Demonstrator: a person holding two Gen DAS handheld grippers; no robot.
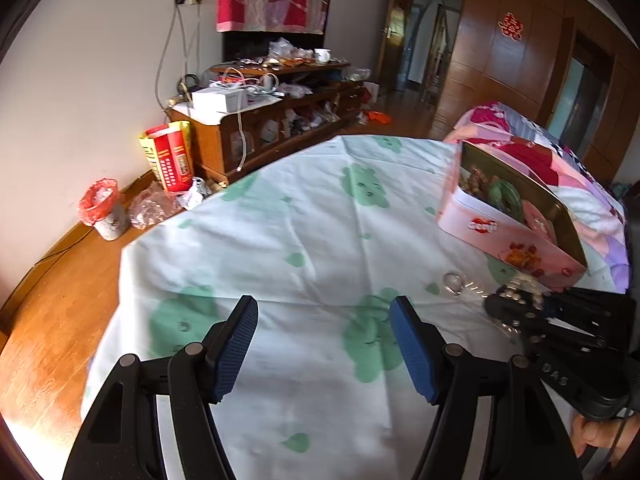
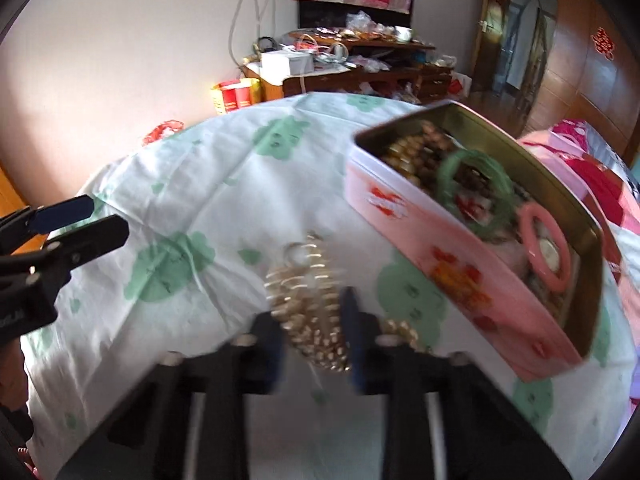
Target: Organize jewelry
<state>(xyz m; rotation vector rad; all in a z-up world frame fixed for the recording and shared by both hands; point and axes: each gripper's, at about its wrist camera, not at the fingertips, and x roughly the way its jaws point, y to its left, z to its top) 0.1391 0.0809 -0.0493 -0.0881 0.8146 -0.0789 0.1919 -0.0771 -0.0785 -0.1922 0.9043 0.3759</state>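
The right gripper (image 2: 316, 332) has its jaws clamped on the pearl bead strand (image 2: 308, 304) lying on the sheet (image 2: 224, 208) beside the pink tin (image 2: 440, 264); it should lift slowly, gathering trailing loops, while the left gripper (image 1: 324, 344) hangs open, empty.

Both wrist views look steeply down and forward along their tools from close above the bed sheet (image 1: 304, 216), sharing the pink tin (image 2: 452, 264), the cluttered cabinet (image 1: 256, 136) and far wall.

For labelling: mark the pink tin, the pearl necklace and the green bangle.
pink tin (image 2: 460, 264), right wrist view, front wall.
pearl necklace (image 2: 308, 312), right wrist view, bead pile.
green bangle (image 2: 446, 178), right wrist view, left rim.
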